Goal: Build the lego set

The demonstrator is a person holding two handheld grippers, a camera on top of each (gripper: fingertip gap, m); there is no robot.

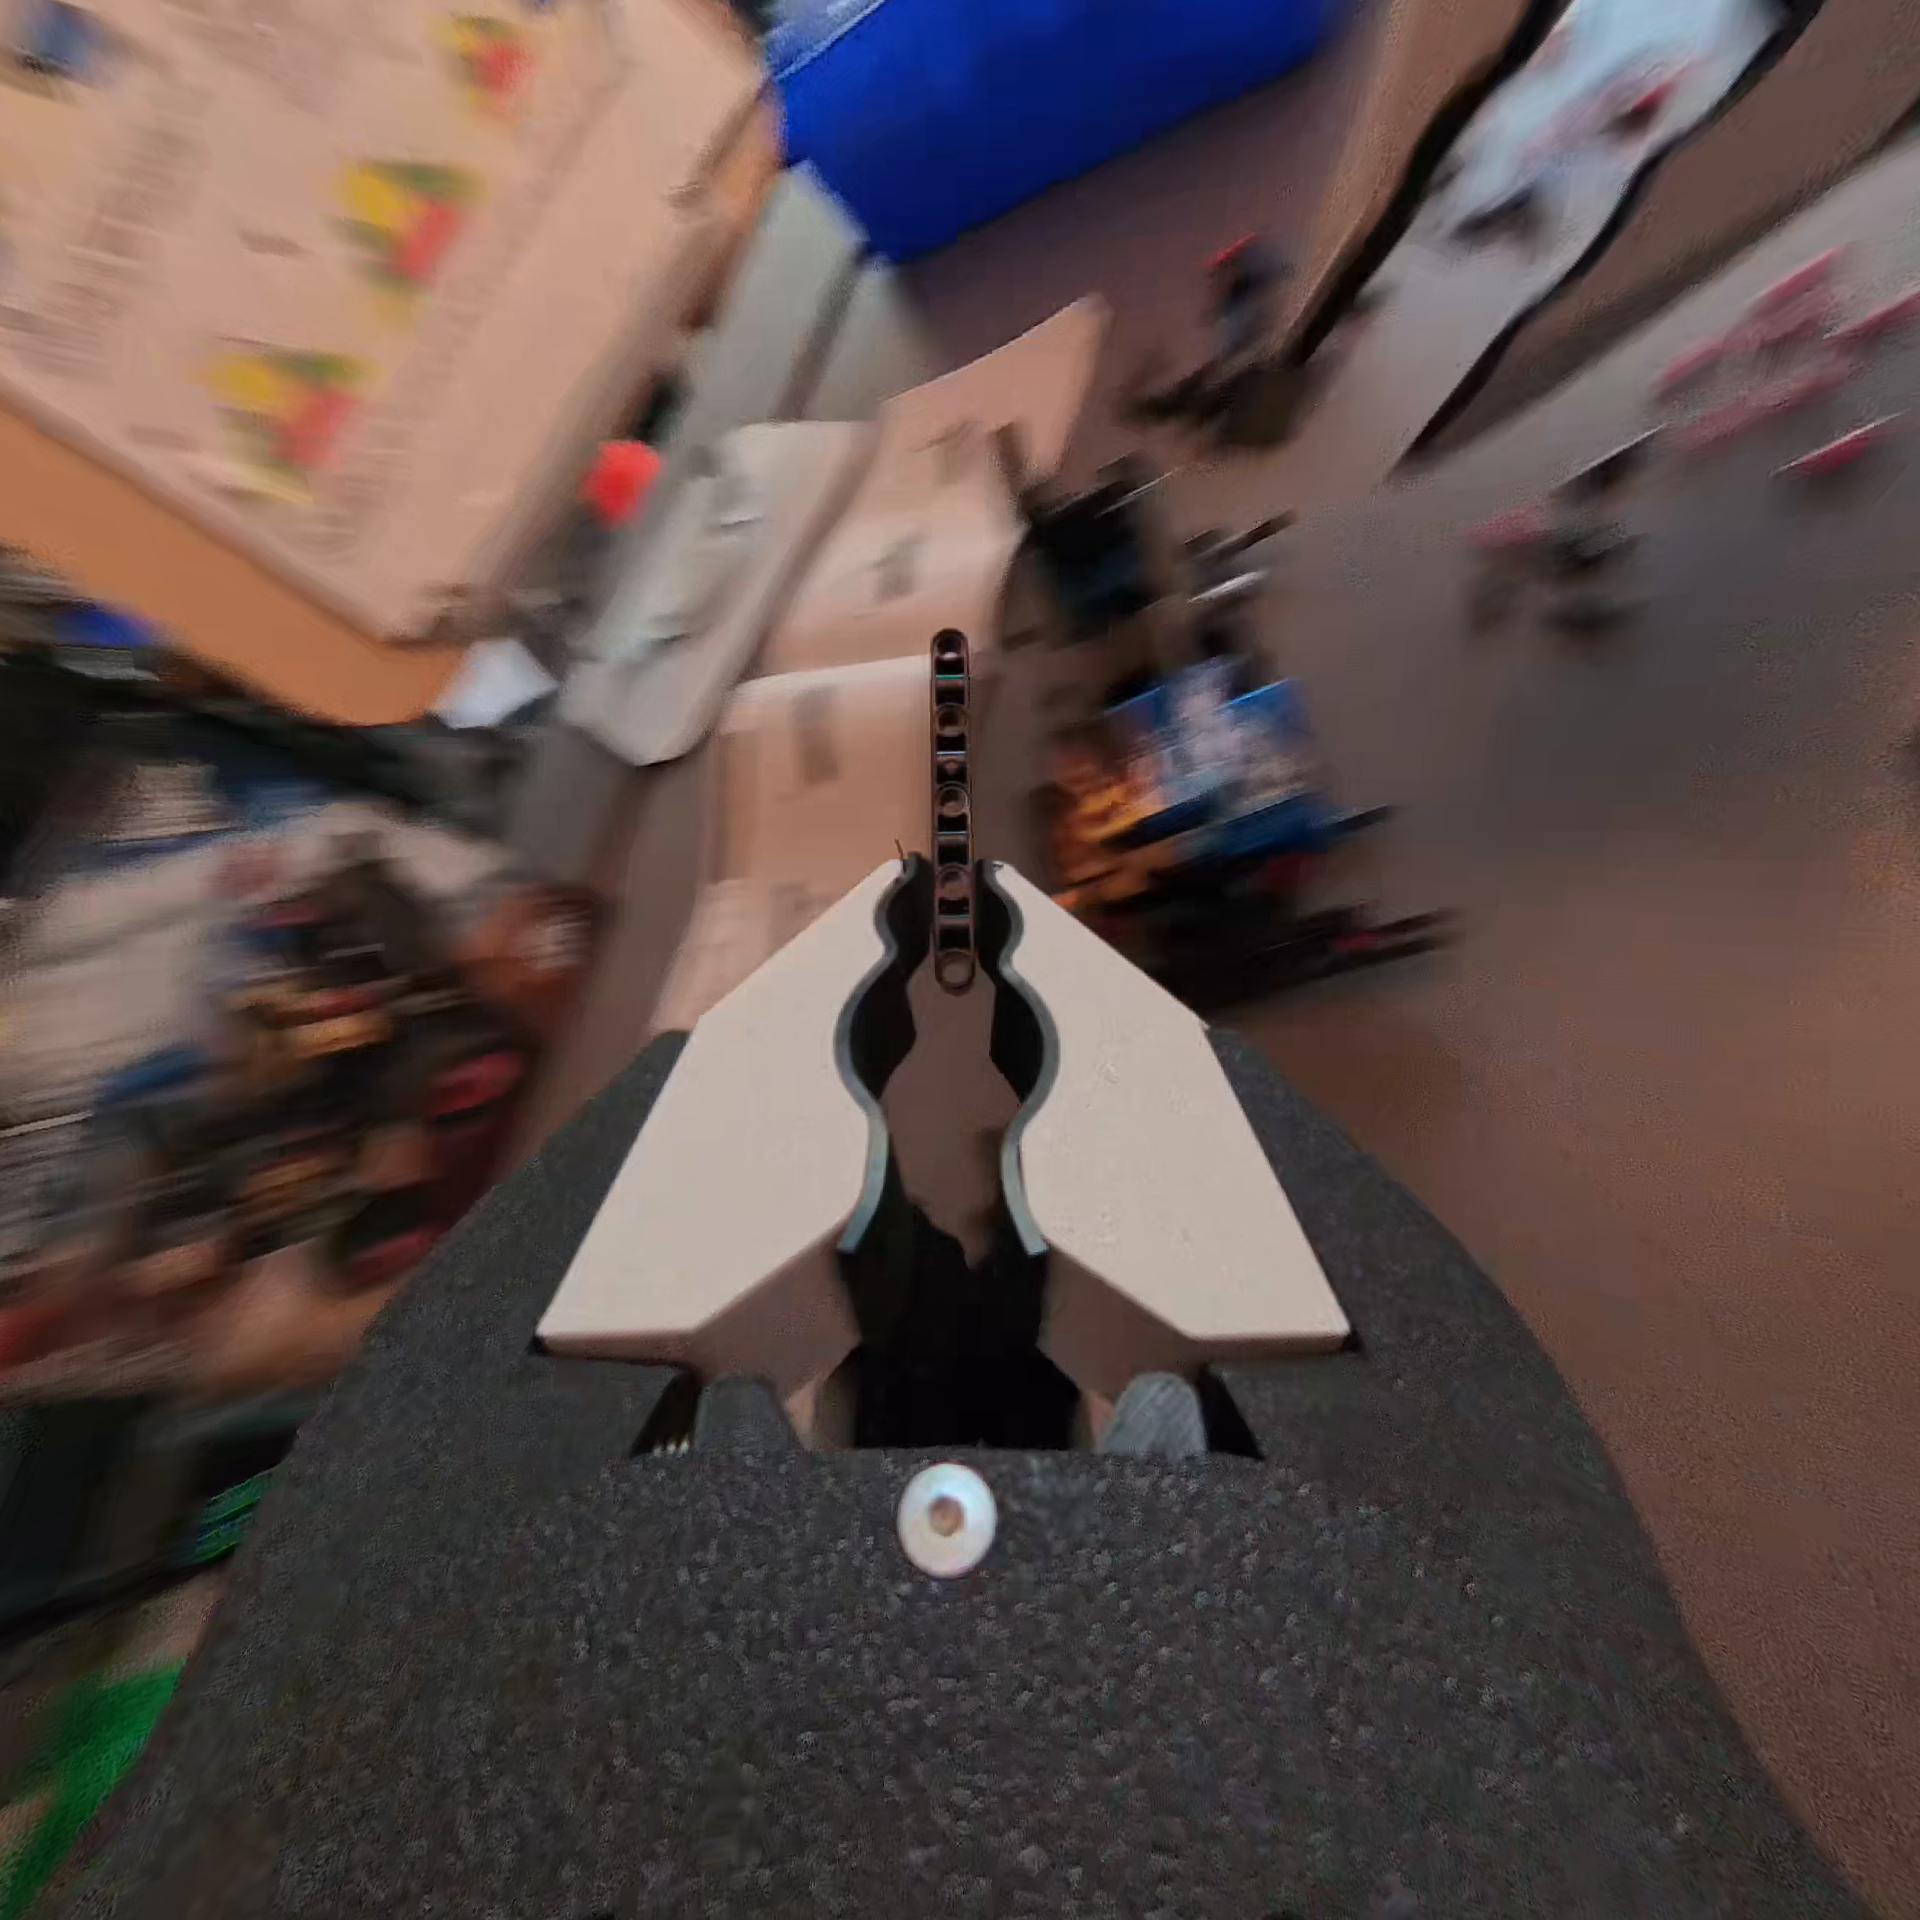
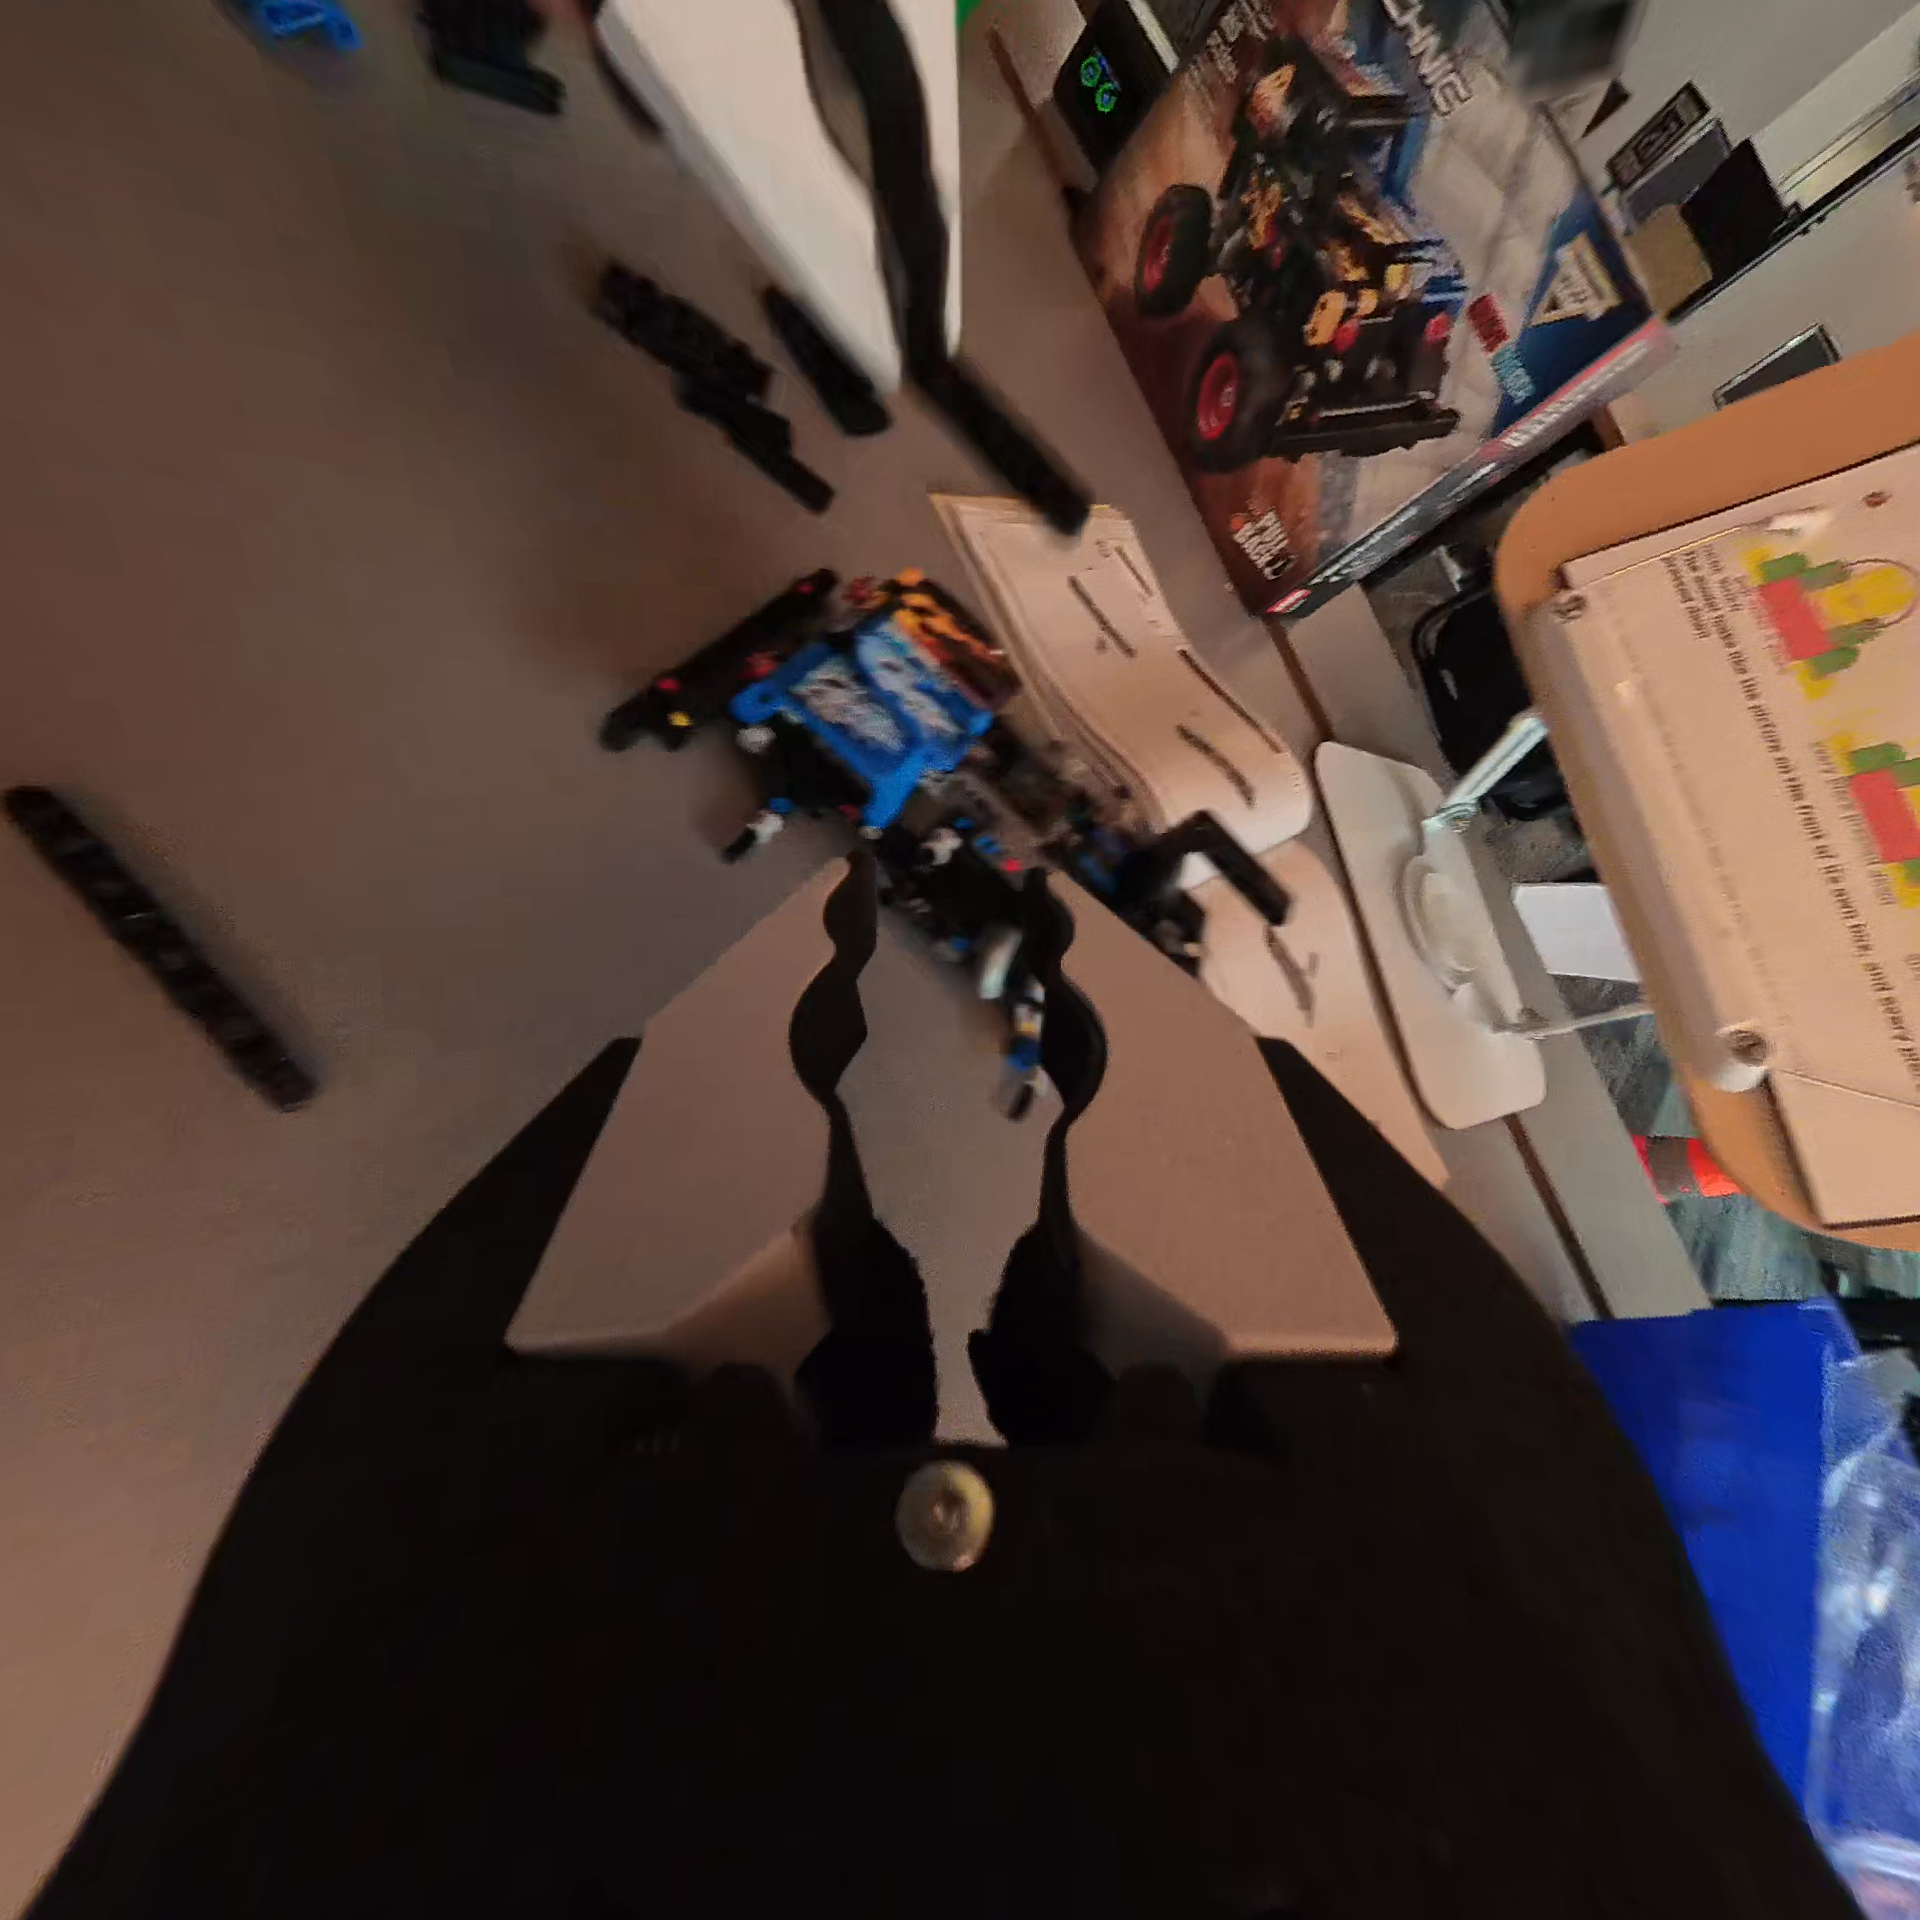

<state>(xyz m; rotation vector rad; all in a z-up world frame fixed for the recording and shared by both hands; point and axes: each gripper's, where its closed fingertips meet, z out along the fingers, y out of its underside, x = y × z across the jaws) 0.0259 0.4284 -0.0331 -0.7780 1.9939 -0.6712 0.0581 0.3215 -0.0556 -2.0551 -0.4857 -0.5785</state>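
My left gripper (image 1: 950, 873) is shut on a long black beam with holes (image 1: 951, 748). The beam stands upright out of the fingertips, above the table. The left wrist view is heavily blurred. The part-built model, black with blue and orange panels (image 2: 862, 696), lies on the brown table; it also shows blurred in the left wrist view (image 1: 1195, 769). My right gripper (image 2: 945, 883) is open, with its tips at the model's near end. Whether the tips touch the model is unclear.
Loose black beams lie on the table at the left (image 2: 156, 945) and farther back (image 2: 717, 384). An instruction booklet (image 2: 1132, 665), the set's box (image 2: 1351, 291), a white tray (image 2: 1423, 935), a board with a printed sheet (image 2: 1766, 810) and a blue bag (image 2: 1714, 1507) stand to the right. About 12 cm separates my left fingertips from my right.
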